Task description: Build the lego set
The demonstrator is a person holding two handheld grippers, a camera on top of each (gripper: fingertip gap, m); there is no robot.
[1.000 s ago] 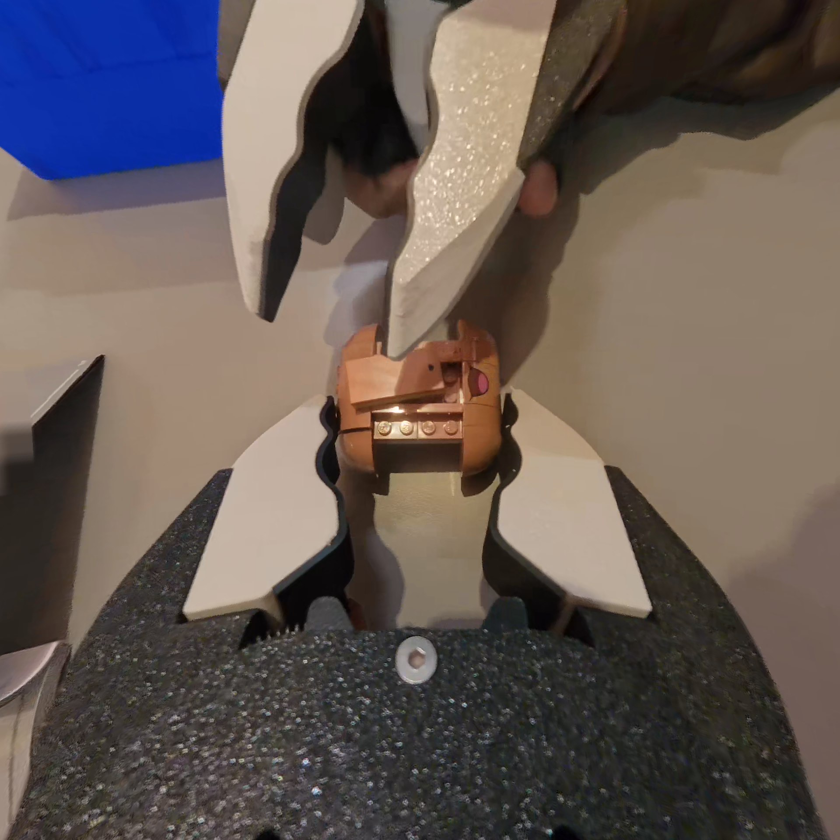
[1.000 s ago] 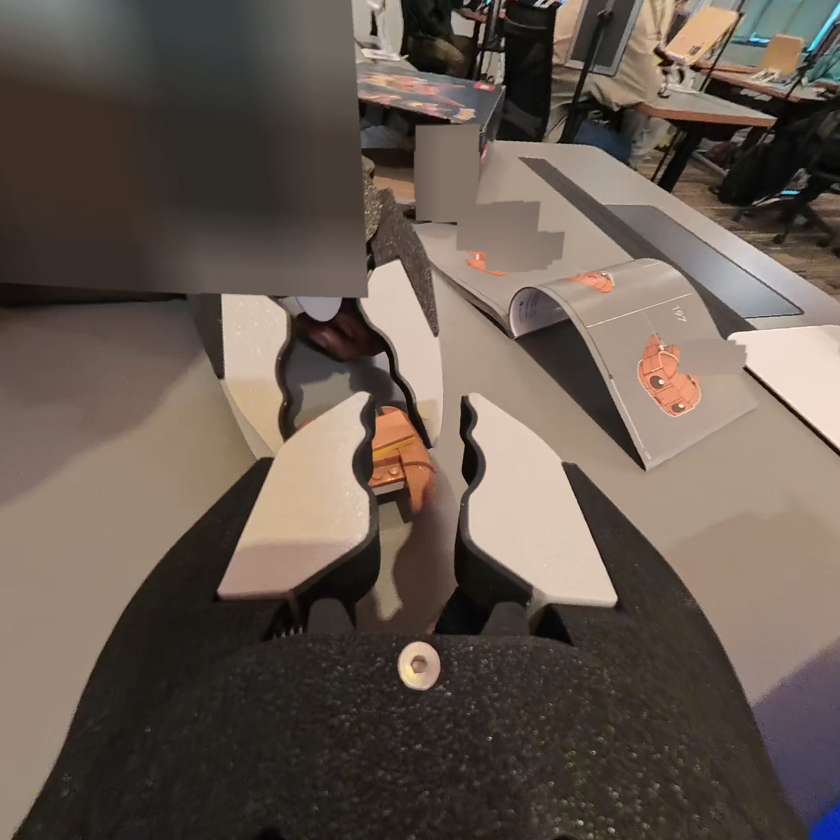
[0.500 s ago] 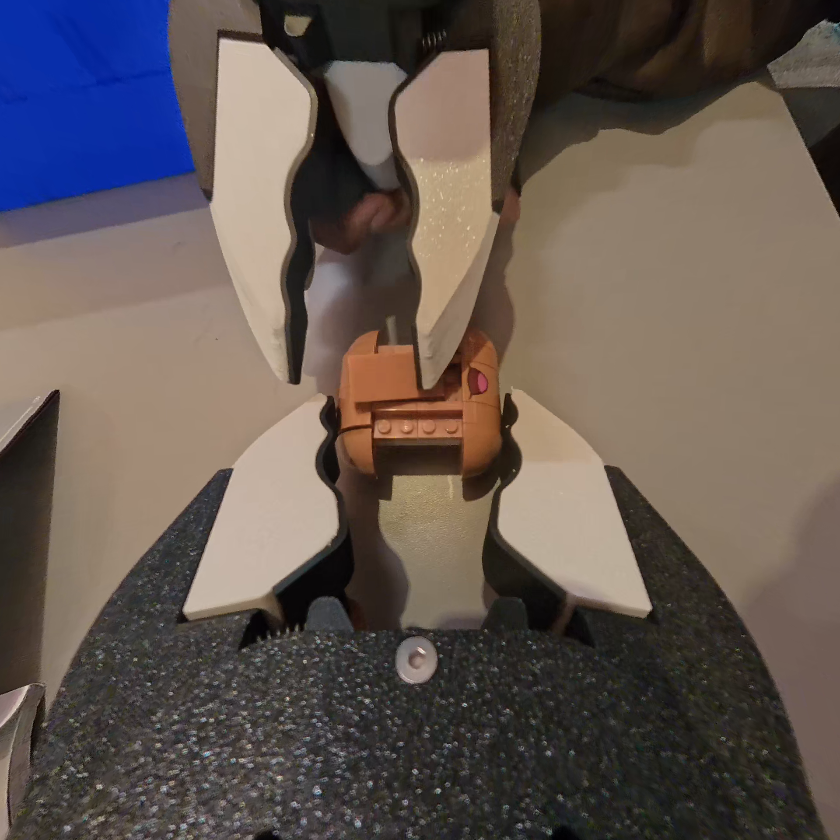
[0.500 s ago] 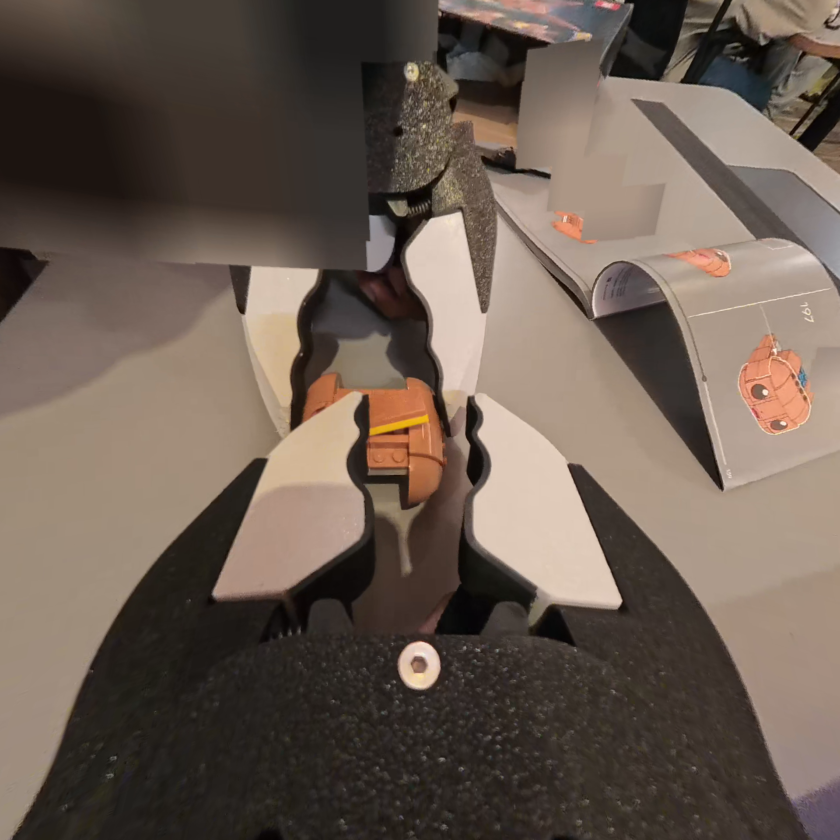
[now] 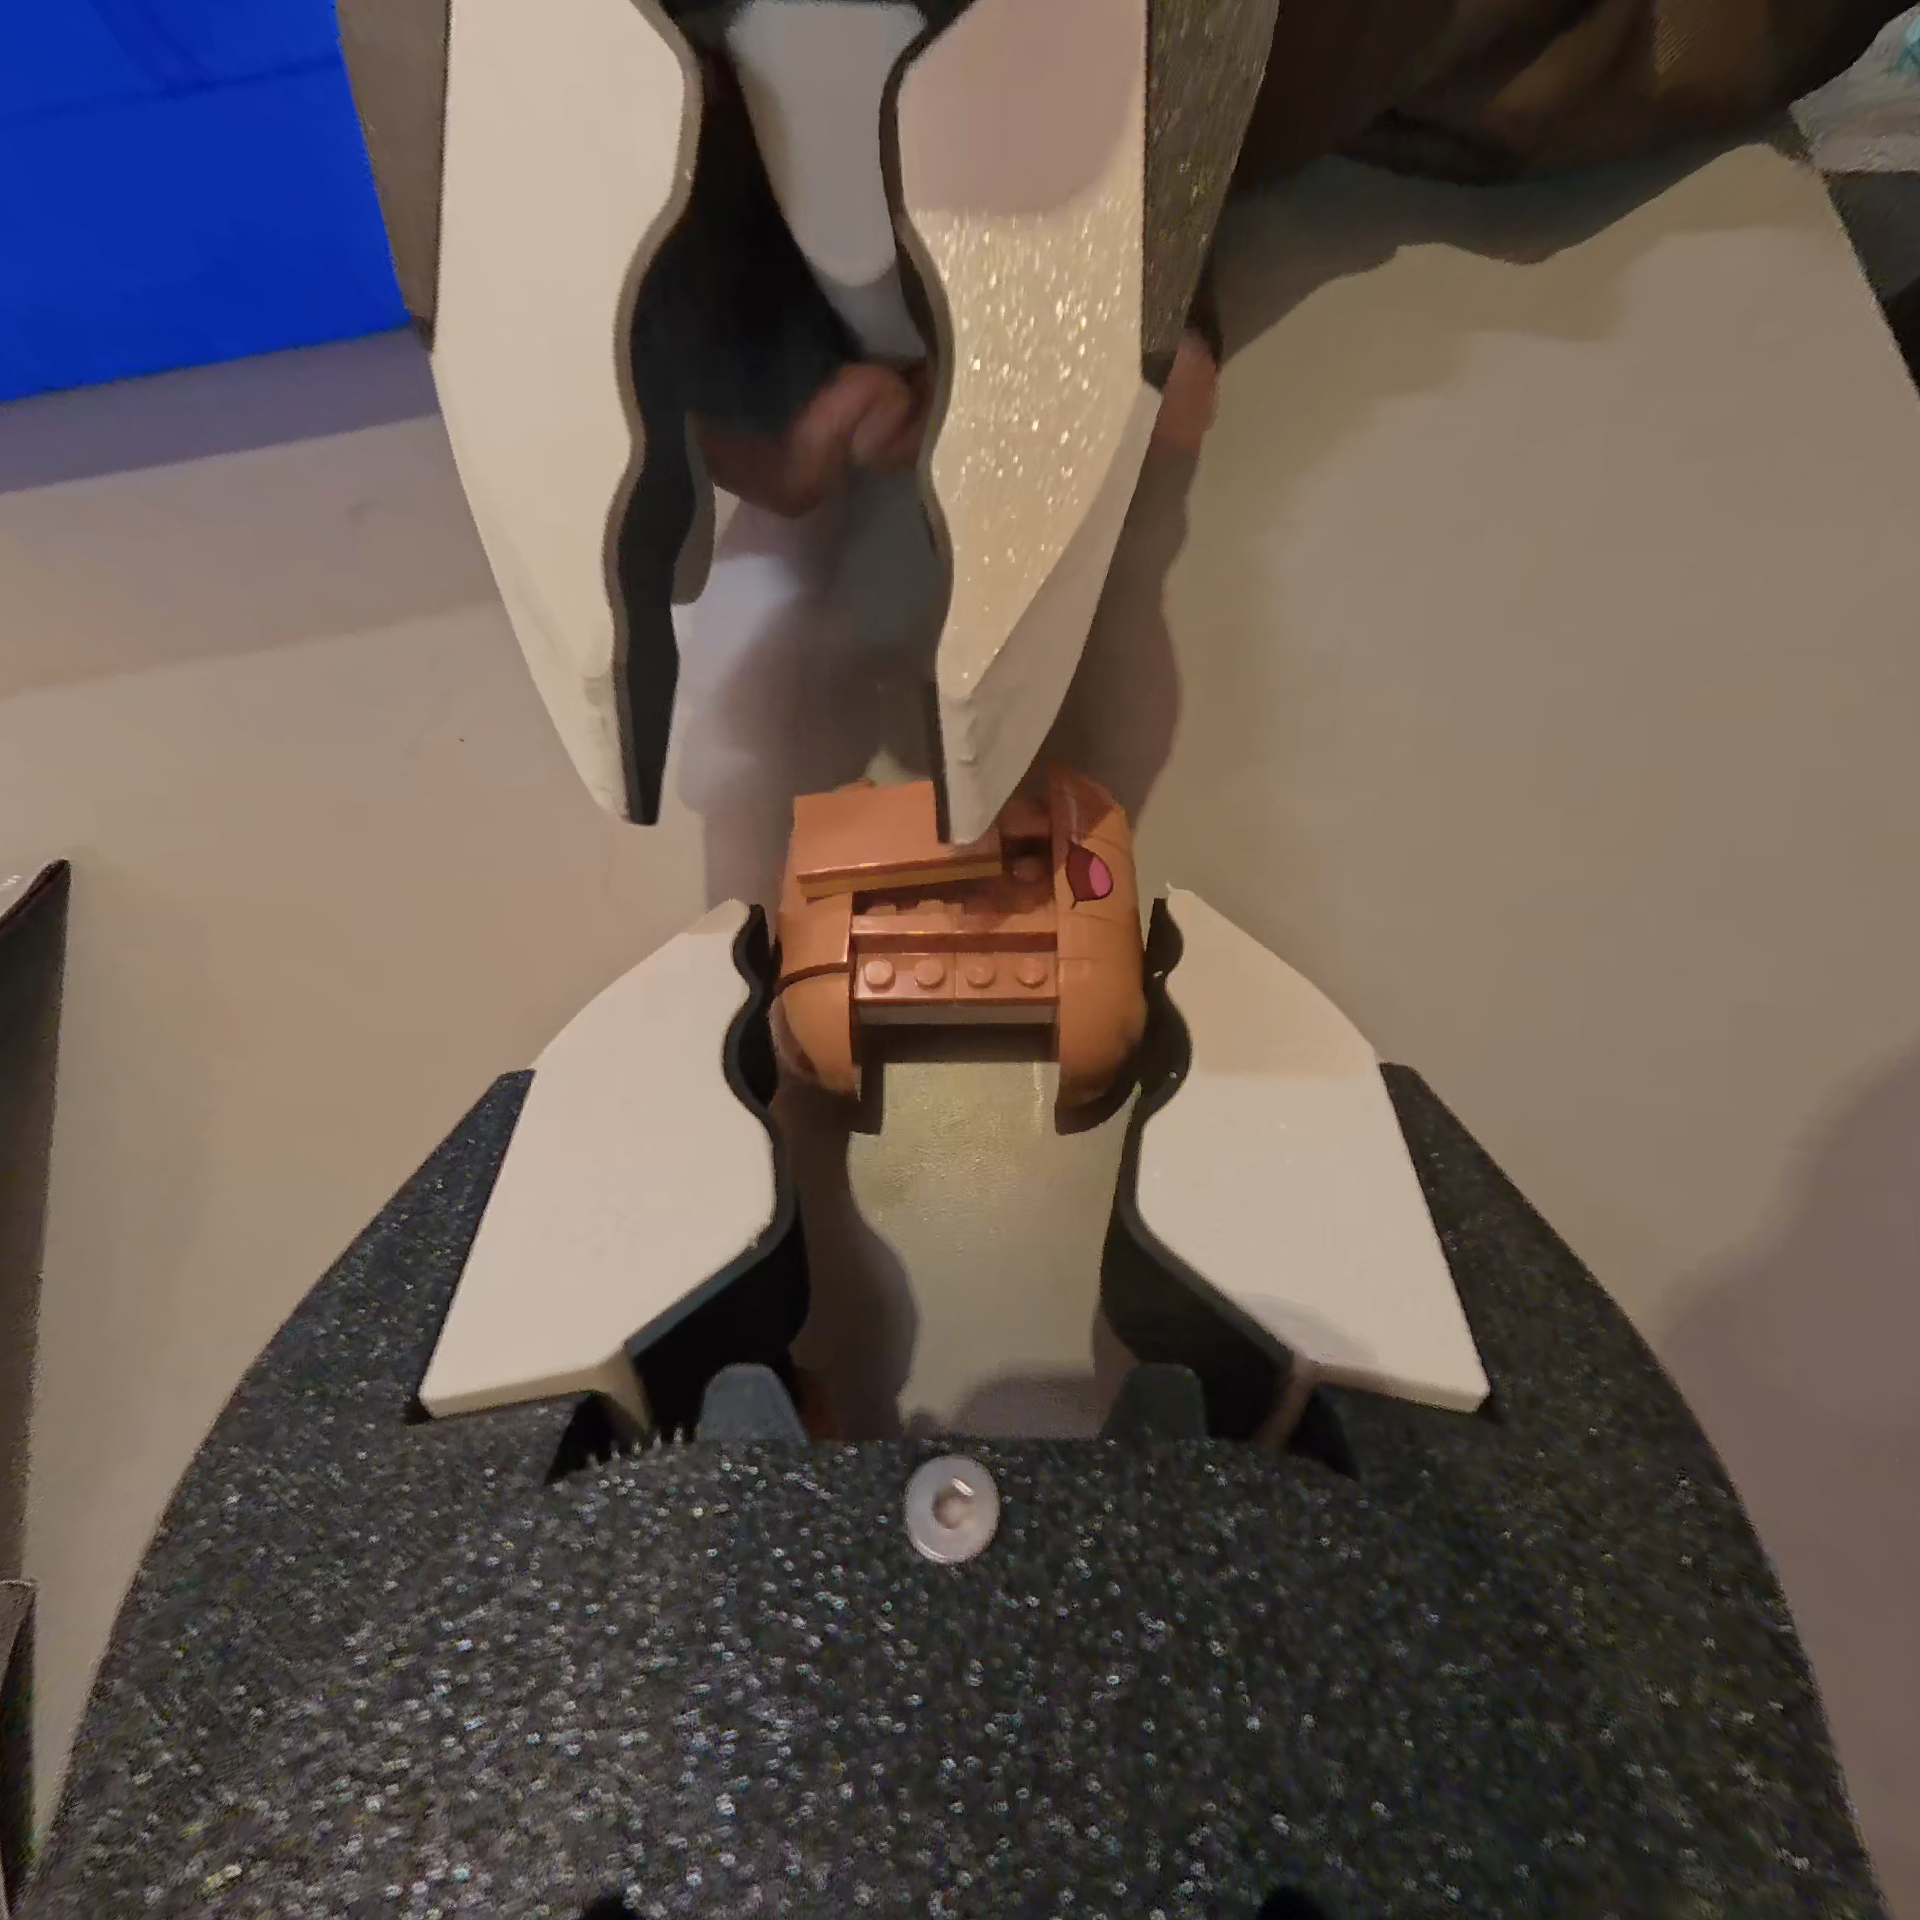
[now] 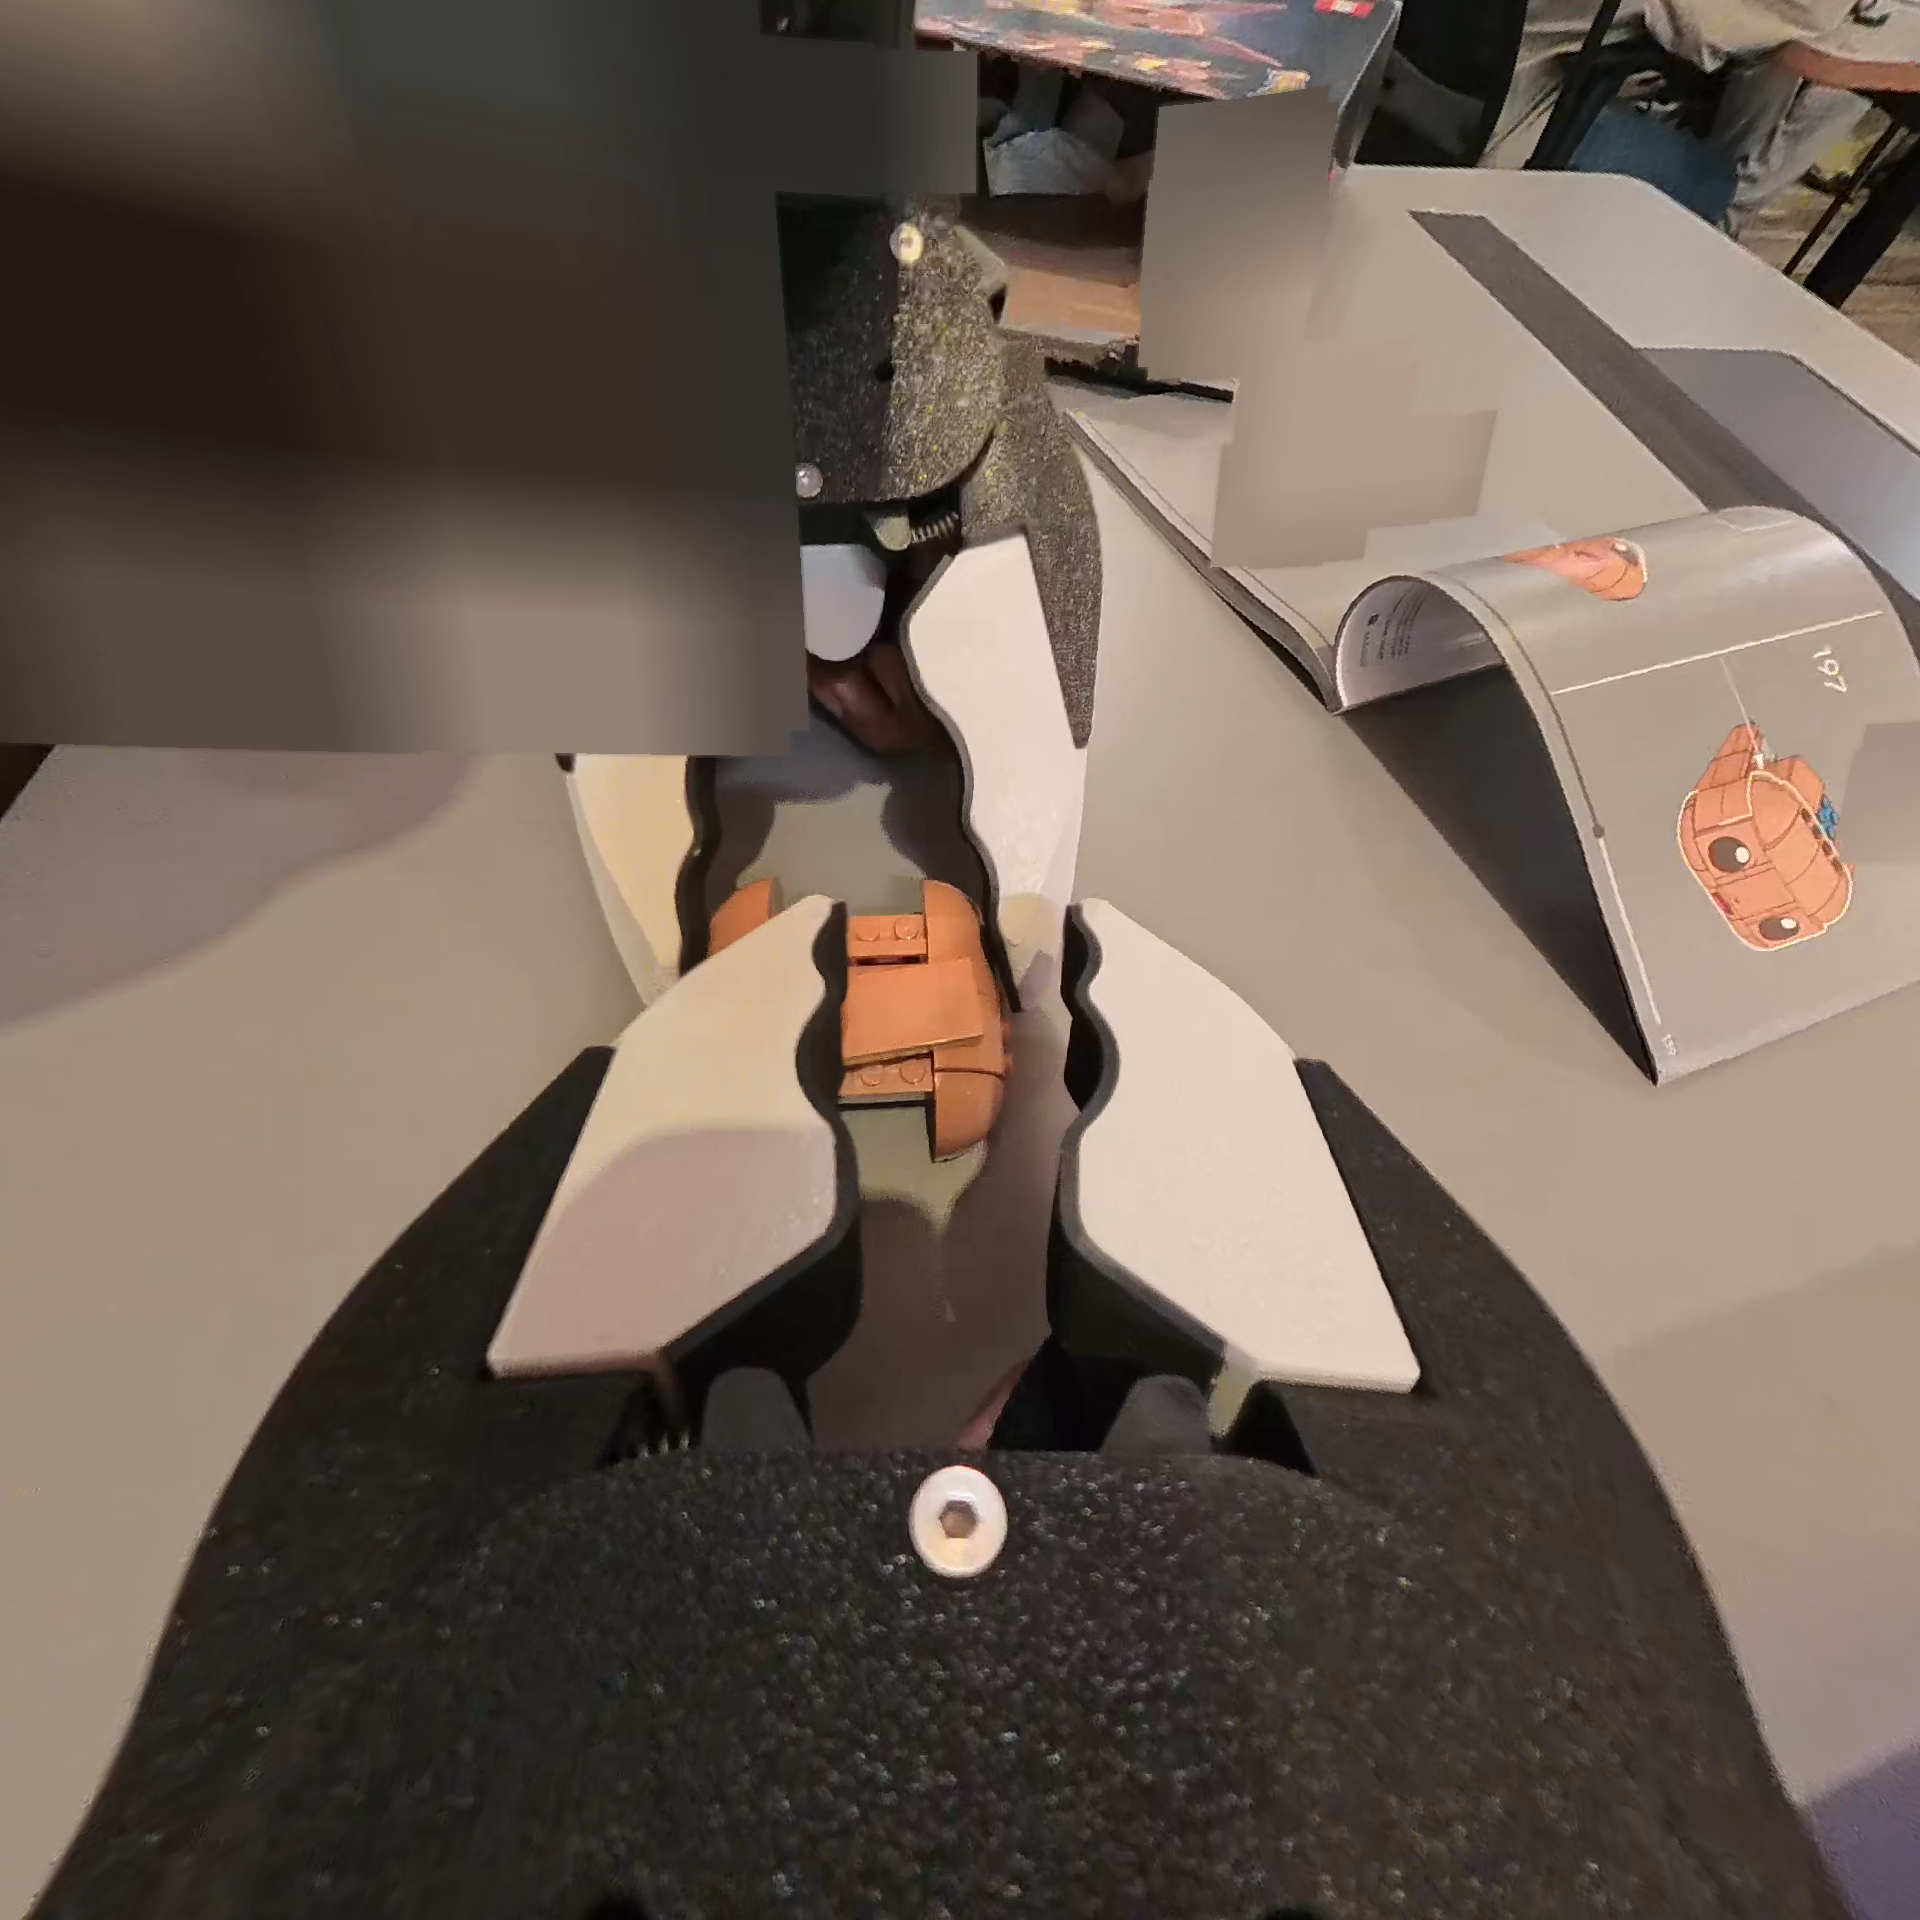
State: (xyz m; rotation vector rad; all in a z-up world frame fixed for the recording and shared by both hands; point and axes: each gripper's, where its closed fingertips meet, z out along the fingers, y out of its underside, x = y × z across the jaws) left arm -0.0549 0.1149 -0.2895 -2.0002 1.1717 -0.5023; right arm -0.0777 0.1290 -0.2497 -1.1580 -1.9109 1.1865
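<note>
The bench (image 5: 1558,727) carries an open booklet (image 6: 1621,727) at 2 o'clock. The left hand-held gripper (image 5: 956,925) clamps the brown model (image 5: 956,966) at centre. The right hand-held gripper (image 6: 951,935), jaws apart and empty, tips one finger onto a tilted tile (image 5: 883,842); press straight down, evenly, to seat it.

shared workroom: grey tables (image 6: 1558,239), seated person (image 6: 1704,94).
</note>
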